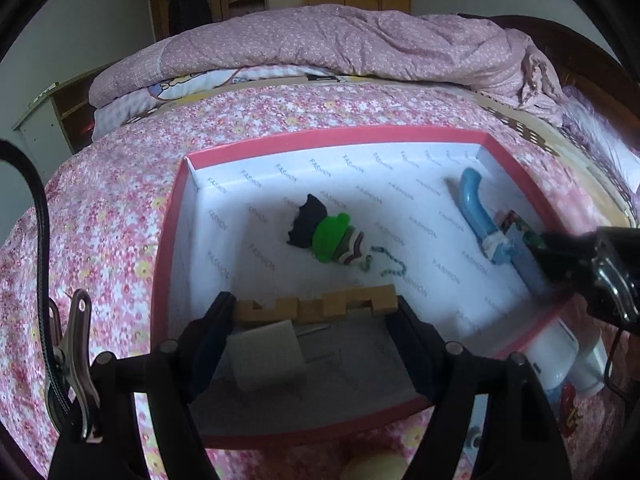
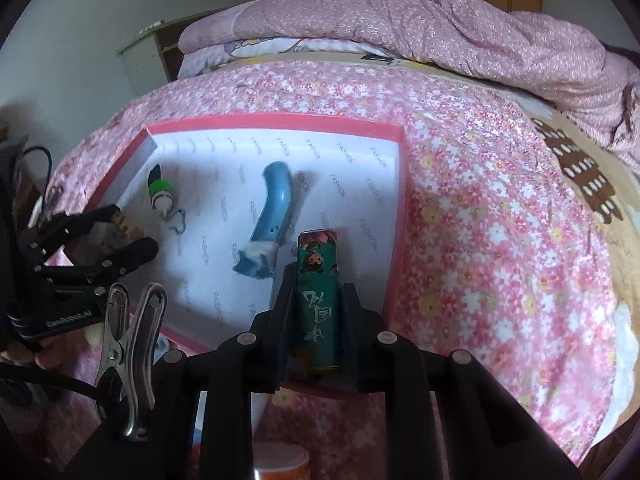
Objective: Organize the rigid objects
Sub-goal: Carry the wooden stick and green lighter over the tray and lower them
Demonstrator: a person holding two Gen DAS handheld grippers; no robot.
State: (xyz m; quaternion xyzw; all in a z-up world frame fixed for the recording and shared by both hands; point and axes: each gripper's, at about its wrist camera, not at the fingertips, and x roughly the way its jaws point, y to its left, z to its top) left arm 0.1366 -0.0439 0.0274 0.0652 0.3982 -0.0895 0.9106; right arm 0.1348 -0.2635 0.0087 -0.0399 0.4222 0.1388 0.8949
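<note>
While my right claw stays out of sight of its own grip in the left view, its own camera shows it plainly: the jaws are pinched nearly together on a slim green tin with a cartoon face and white script, standing lengthwise between them, its far end over the box floor by the right wall. From the left camera I see only a sliver of that tin at the tip of the dark arm coming in from the right.

My left claw stands wide, its pads pressed on either end of a notched wooden block, low over the near part of the box; the right camera catches this only sideways and partly hidden. A pale grey cube lies under it, seen from the left alone.

Further out, the red box with its white printed lining sits on a pink flowered bedspread. Inside lie a blue curved handle, frayed white at its near end, just beside my tin, and a small green-and-black figure on a bead chain, well apart from it. A rumpled pink quilt is piled beyond.
</note>
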